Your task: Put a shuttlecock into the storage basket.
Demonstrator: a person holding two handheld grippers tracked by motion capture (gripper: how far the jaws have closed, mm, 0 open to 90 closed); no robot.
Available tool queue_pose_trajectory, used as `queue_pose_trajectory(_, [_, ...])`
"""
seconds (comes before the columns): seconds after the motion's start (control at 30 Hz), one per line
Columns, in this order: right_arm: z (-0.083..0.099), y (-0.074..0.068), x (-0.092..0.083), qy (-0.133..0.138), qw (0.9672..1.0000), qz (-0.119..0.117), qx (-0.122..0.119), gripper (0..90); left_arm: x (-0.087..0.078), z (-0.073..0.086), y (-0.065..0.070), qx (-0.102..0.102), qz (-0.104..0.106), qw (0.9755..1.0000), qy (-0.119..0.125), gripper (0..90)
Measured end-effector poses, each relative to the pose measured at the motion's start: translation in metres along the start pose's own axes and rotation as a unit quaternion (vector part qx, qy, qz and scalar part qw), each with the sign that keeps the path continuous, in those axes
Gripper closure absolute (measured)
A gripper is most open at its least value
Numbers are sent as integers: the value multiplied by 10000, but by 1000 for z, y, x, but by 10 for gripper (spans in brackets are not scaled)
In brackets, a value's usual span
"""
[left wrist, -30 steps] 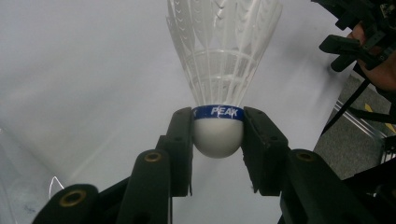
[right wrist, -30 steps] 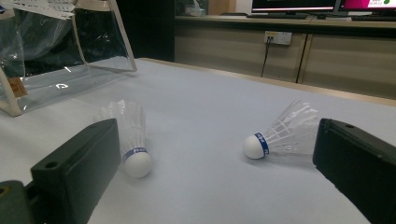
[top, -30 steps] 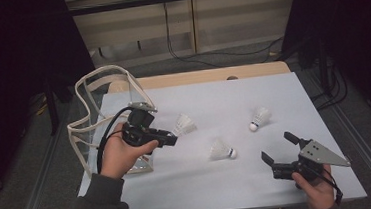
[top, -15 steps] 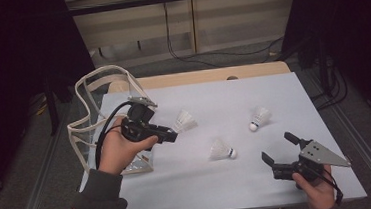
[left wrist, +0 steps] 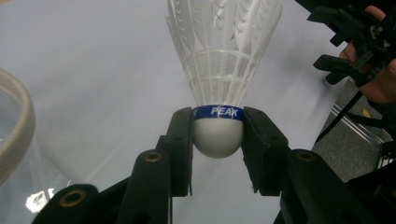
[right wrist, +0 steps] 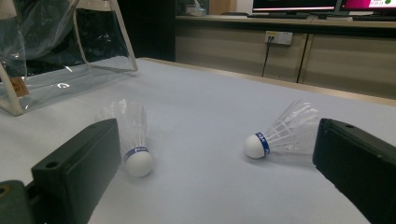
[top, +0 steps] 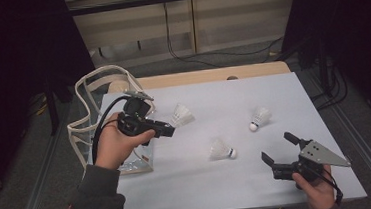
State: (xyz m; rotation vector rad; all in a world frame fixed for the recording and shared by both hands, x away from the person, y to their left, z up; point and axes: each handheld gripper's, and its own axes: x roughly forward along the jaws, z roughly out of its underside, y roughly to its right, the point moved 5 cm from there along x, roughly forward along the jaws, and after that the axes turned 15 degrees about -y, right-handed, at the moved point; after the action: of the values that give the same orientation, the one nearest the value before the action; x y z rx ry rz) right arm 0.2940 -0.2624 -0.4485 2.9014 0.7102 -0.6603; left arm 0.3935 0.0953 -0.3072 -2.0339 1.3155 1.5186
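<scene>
My left gripper (left wrist: 218, 148) is shut on the white cork of a shuttlecock (left wrist: 223, 56), just below its blue band. The feathers point away from the jaws. In the high view this gripper (top: 170, 128) holds that shuttlecock (top: 181, 115) above the table's left part, beside a clear plastic bag (top: 93, 120). Two more shuttlecocks lie on the white table: one in the middle (top: 222, 149) and one farther right (top: 259, 118). My right gripper (top: 277, 146) stands open near the front right edge, nothing between its jaws. It faces both loose shuttlecocks, the left one (right wrist: 133, 142) and the right one (right wrist: 282, 133).
The clear bag (right wrist: 51, 60) with pale straps stands at the table's left edge, its mouth facing up. A wooden strip (top: 196, 76) runs along the table's far edge. Cabinets and cables lie beyond it. The person's other hand and gripper (left wrist: 359, 42) show far off in the left gripper view.
My left gripper has drifted slightly up and left in the high view, carrying the shuttlecock with it. The right gripper and both loose shuttlecocks have stayed put.
</scene>
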Motion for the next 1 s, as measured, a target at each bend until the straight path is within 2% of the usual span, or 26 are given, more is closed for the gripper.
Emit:
queue_pose_trajectory(0.27, [0,0,0,3,10000,-7,-7,11,-5,-2,-2,-55,-32,10000,35,651])
queue_pose_trajectory(0.57, [0,0,0,5,10000,-4,-10,10,-9,-4,-7,-21,-79,10000,0,652])
queue_pose_trajectory(0.6, [0,0,0,5,10000,-5,-12,10,-9,-4,-7,-85,-80,9999,58,651])
queue_pose_trajectory(0.8, [0,0,-1,7,10000,1,-21,11,-12,-5,-9,-124,-136,9998,17,651])
queue_pose_trajectory(0.83, [0,0,-1,7,10000,2,-21,11,-13,-5,-10,-71,-152,9999,-20,651])
queue_pose_trajectory(1.0, [0,0,-1,8,10000,-10,-19,11,-16,-8,-11,-154,-159,9998,17,651])
